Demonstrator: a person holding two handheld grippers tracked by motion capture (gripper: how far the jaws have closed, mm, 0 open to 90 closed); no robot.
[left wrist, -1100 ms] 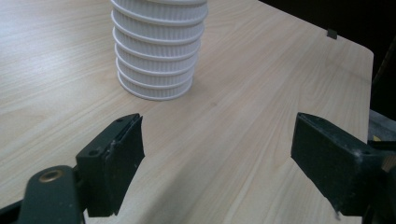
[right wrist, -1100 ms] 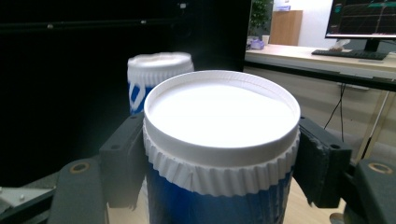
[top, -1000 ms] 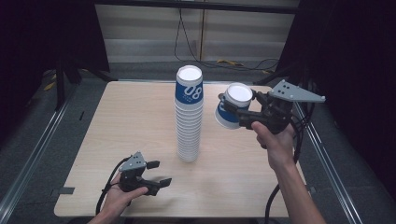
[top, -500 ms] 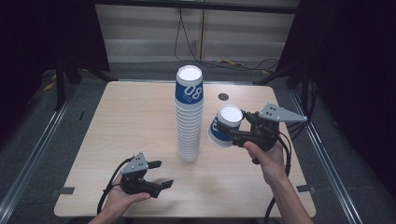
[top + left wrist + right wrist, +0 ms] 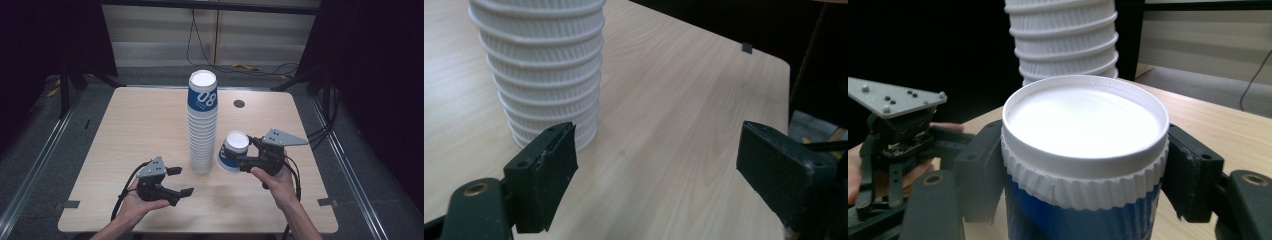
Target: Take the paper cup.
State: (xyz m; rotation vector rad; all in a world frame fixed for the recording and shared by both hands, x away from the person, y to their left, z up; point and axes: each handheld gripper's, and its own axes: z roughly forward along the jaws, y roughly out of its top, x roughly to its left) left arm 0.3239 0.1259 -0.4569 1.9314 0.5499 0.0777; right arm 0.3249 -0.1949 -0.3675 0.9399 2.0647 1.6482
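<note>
1. The cup (image 5: 233, 151) is an upside-down paper cup, blue-walled with a white ribbed band at its base end. The right gripper (image 5: 239, 161) pinches it by the sides. It sits low over the table (image 5: 150, 125), just right of the foot of the stack of cups (image 5: 202, 122), tilted slightly; whether it touches the wood cannot be told.

2. In the right gripper view the black jaws press on either side of the cup (image 5: 1083, 160) just under its white rim, with its flat white bottom facing the camera.

3. What has changed: a second ago the cup was held high, level with the top of the stack and off to its right. Half a second ago it was lower and nearer. Now it is down beside the base. The stack has not shifted, and its top cup shows the same blue band.

4. What that suggests: one cup has been taken off and is being brought down to be set apart, so the putting-down looks nearly done. Letting go would be the likely next step, once the cup stands flat.

5. The left gripper (image 5: 177, 181) rests in the person's left hand (image 5: 135, 200) near the front edge, jaws spread wide and holding nothing. It has barely moved over the last second. Its own view looks past the open jaws at the ribbed bottom of the stack (image 5: 541, 75).

6. A small dark round mark (image 5: 239, 103) sits on the table behind the stack, well away from the work.
</note>
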